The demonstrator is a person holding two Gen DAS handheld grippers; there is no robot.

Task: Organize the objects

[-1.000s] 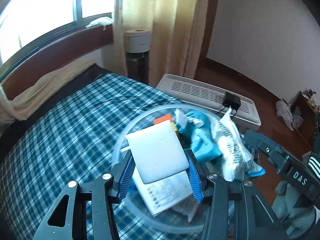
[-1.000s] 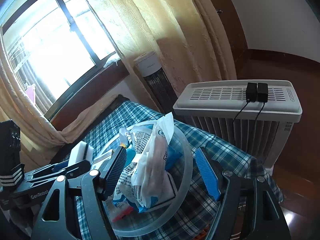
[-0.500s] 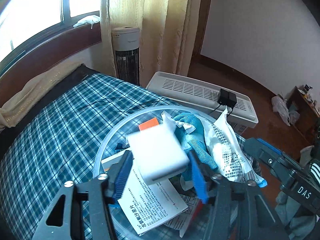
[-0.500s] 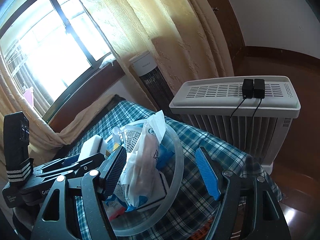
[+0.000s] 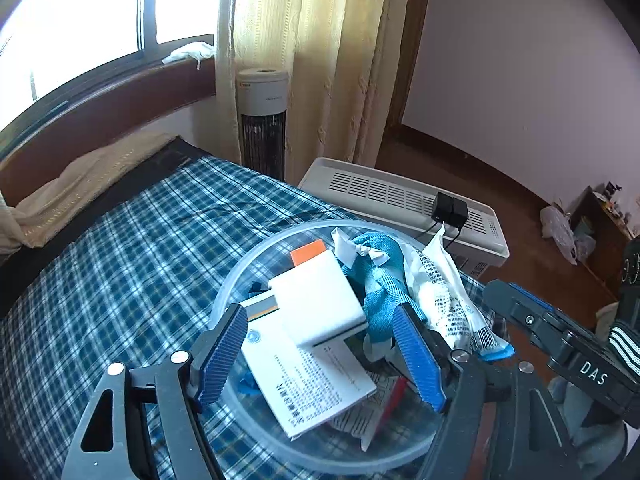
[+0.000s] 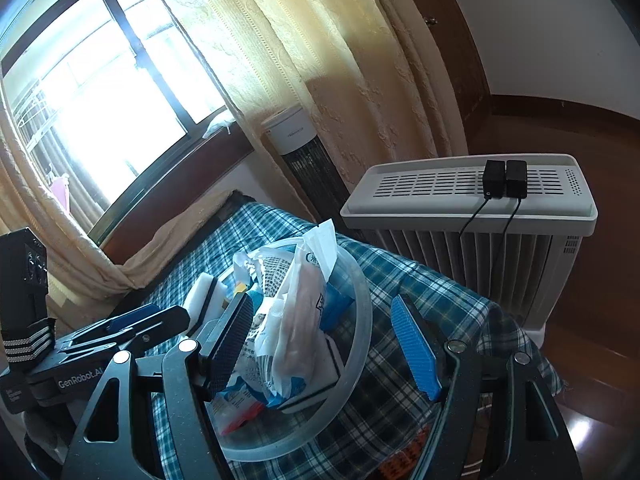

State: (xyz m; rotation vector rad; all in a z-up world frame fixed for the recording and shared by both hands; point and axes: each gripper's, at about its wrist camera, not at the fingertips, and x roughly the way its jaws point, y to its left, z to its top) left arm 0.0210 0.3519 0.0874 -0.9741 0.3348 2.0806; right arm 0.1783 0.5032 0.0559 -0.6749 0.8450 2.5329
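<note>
A clear round plastic bowl (image 5: 240, 264) sits on the blue plaid bed (image 5: 120, 264). It holds a white sponge block (image 5: 316, 300) lying on a printed white box (image 5: 308, 384), a teal cloth (image 5: 380, 280), a white printed packet (image 5: 444, 296) and an orange-topped item (image 5: 308, 251). My left gripper (image 5: 320, 352) is open and empty, its jaws wide just behind the sponge. My right gripper (image 6: 324, 344) is open, its jaws either side of the bowl rim (image 6: 360, 280) next to the packet (image 6: 296, 304). The sponge also shows in the right wrist view (image 6: 202, 296).
A white radiator heater (image 6: 472, 216) with two black adapters (image 6: 504, 178) stands past the bed's foot. A tower fan (image 5: 262, 120), cream curtains (image 5: 320, 60) and a window sill stand behind. A cream blanket (image 5: 72, 192) lies along the bed's far edge. Brown floor with bags (image 5: 560, 228) lies right.
My left gripper opened and let go of the white sponge block, which now lies in the bowl on the printed box. The left gripper drew back. The right gripper stayed open by the bowl.
</note>
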